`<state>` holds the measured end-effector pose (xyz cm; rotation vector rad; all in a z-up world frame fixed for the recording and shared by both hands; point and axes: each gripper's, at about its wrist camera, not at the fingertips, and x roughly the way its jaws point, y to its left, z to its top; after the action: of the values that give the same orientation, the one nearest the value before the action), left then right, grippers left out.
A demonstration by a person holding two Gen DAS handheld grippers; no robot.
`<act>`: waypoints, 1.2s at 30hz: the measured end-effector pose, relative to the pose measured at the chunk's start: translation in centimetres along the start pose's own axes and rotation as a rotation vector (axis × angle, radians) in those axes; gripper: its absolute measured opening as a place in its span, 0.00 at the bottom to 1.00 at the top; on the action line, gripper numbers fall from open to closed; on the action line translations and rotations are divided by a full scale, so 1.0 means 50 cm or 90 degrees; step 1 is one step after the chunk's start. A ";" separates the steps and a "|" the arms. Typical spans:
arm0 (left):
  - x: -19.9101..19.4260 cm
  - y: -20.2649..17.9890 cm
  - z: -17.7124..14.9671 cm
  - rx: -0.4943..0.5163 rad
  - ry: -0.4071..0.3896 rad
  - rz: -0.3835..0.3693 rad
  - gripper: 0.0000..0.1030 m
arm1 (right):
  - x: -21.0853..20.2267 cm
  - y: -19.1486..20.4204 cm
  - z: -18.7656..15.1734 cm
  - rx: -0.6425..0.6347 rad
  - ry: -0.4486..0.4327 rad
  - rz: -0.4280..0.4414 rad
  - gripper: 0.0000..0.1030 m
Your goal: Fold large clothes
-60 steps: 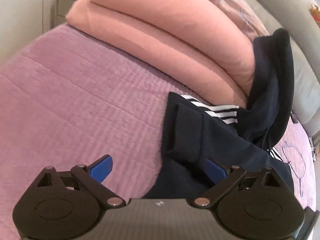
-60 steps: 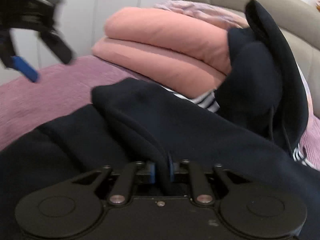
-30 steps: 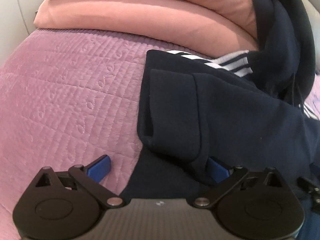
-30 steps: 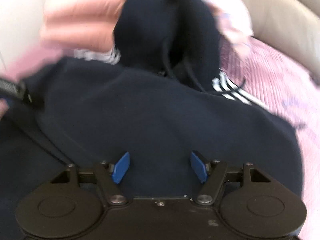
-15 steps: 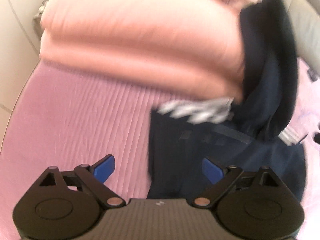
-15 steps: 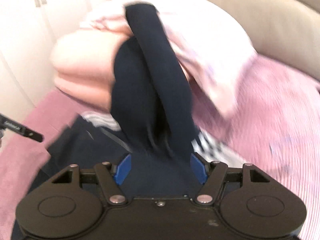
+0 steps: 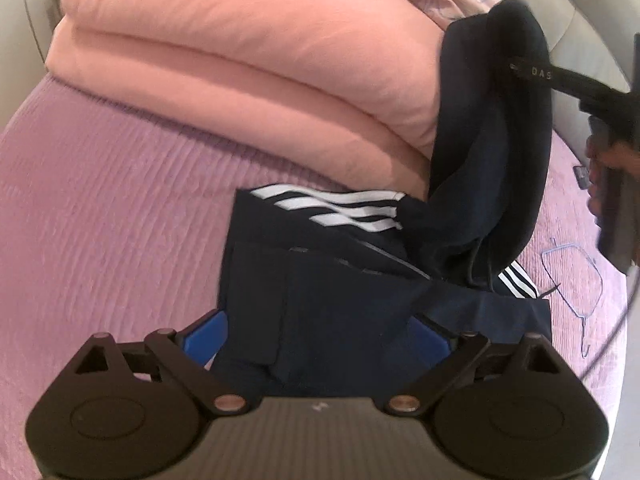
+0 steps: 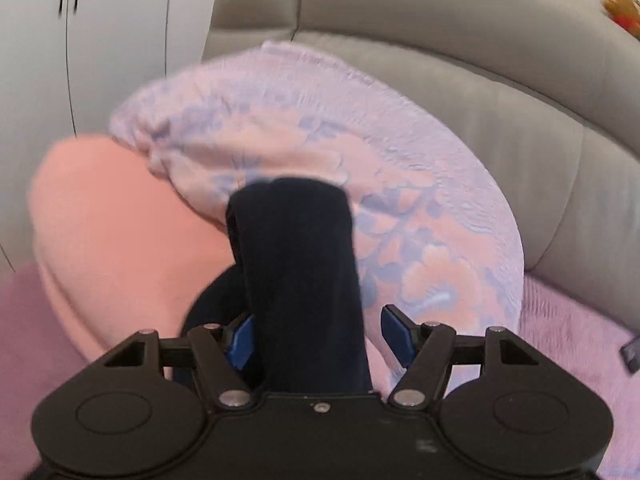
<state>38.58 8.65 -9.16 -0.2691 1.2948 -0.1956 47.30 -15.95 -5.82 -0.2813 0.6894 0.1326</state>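
Note:
A dark navy hoodie (image 7: 320, 296) with white sleeve stripes (image 7: 336, 204) lies partly folded on the purple bedspread (image 7: 100, 208). Its hood (image 7: 492, 136) leans up against the folded pink blanket (image 7: 240, 60). My left gripper (image 7: 318, 334) is open, its blue pads either side of the hoodie's near folded edge. My right gripper (image 8: 320, 334) is open, with the upright hood (image 8: 296, 264) standing between its pads; whether they touch it is unclear. The right gripper also shows at the right edge of the left wrist view (image 7: 612, 140).
A floral pink and lilac quilt (image 8: 360, 168) lies on the pink blanket (image 8: 120, 232), against the grey padded headboard (image 8: 480, 80). White wardrobe doors (image 8: 80, 40) stand at the left. A small dark object (image 8: 632, 354) lies on the bedspread at the far right.
My right gripper let go of the hoodie body, opened, and moved up to the hood. My left gripper stayed open and drew back a little over the folded edge.

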 end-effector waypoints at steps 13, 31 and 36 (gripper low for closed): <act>-0.073 0.029 -0.039 0.079 -0.066 -0.015 1.00 | -0.439 0.008 -0.382 -0.240 -0.108 0.342 0.88; 0.171 -0.057 -0.192 0.205 -0.011 -0.056 0.13 | -0.234 -0.089 -0.640 0.378 0.117 0.270 0.07; 0.196 -0.049 -0.211 0.177 -0.009 -0.007 0.13 | -0.254 -0.074 -0.625 0.325 0.082 0.215 0.05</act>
<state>30.99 2.53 -20.03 -0.0395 1.2354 -0.3787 19.38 -29.19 -19.87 0.3208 0.8692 0.2559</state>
